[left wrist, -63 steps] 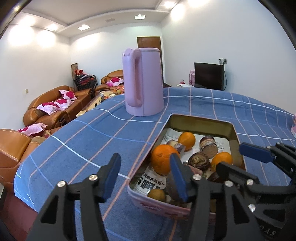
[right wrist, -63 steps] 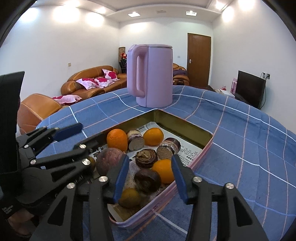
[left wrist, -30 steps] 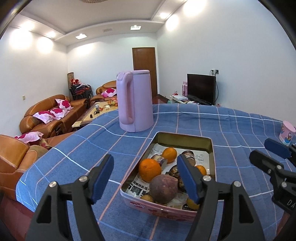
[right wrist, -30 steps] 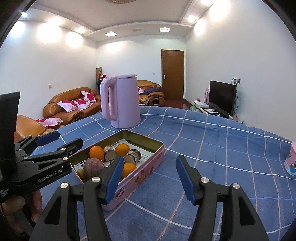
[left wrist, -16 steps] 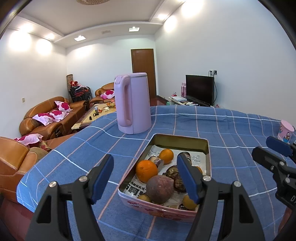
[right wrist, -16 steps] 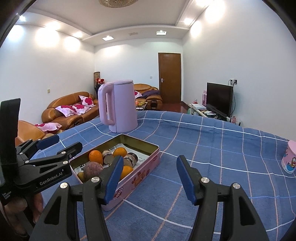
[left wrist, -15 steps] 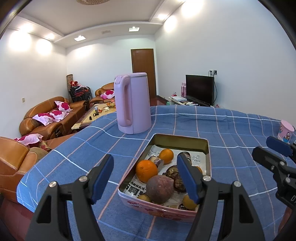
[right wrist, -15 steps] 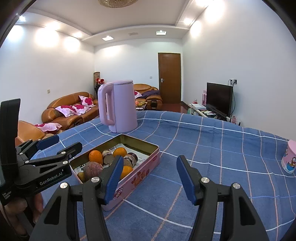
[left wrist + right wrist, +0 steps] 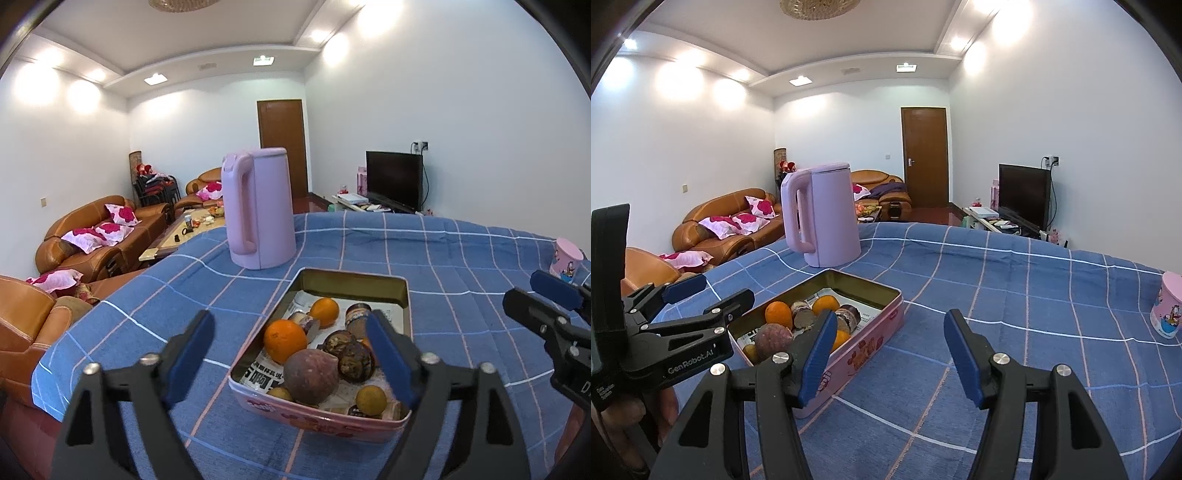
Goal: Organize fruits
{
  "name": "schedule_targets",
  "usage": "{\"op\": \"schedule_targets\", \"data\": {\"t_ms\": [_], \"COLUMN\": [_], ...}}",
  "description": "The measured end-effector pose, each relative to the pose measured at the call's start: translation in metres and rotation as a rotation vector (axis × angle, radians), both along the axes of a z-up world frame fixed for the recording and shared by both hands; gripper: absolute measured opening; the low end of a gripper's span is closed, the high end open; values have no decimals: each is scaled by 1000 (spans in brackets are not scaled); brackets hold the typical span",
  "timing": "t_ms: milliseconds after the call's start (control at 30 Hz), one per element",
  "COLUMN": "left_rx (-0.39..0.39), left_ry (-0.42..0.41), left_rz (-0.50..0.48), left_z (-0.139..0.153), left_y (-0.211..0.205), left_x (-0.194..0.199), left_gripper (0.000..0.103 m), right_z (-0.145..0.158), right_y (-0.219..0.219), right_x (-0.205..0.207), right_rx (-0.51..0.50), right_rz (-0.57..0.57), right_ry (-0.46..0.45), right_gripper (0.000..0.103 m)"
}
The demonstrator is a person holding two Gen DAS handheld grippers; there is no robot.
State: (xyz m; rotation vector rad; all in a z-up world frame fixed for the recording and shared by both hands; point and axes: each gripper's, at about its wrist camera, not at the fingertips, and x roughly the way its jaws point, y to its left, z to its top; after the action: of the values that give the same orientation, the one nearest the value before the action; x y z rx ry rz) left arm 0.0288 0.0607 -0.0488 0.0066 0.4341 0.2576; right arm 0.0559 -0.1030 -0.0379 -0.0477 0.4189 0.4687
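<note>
The left tongs [image 9: 291,354] have just been spreading and now stand wider than half a second ago, pinching nothing; the pink rectangular metal tin of fruits [image 9: 321,411] lies beyond them on the blue checked worktop [image 9: 461,258], long axis running away toward the lilac plastic kettle [image 9: 258,214]. The right tongs [image 9: 890,354] hang spread and empty, just right of the tin

one tin [image 9: 369,284], one kettle [image 9: 258,210], one cup [image 9: 567,256], perhaps three oranges [image 9: 285,340].
</note>
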Motion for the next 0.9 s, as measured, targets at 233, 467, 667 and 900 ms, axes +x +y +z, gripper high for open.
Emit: {"op": "schedule_targets", "data": {"t_ms": [233, 467, 667, 900], "left_rx": [-8, 1, -1, 16], "left_ry": [-26, -34, -30, -34], "left_rz": [-17, -24, -21, -24], "left_z": [7, 9, 9, 9], "left_y": [-1, -5, -5, -7], "left_x": [-5, -6, -6, -7], "left_gripper": [100, 101, 103, 103], "right_z": [2, 1, -1, -2], "right_y": [-3, -7, -10, -14], "right_x": [-1, -1, -1, -1], "right_rx": [1, 3, 5, 9], "right_rz": [-8, -13, -20, -25], "right_ry": [-8, -8, -4, -5], "right_gripper": [62, 62, 62, 62]}}
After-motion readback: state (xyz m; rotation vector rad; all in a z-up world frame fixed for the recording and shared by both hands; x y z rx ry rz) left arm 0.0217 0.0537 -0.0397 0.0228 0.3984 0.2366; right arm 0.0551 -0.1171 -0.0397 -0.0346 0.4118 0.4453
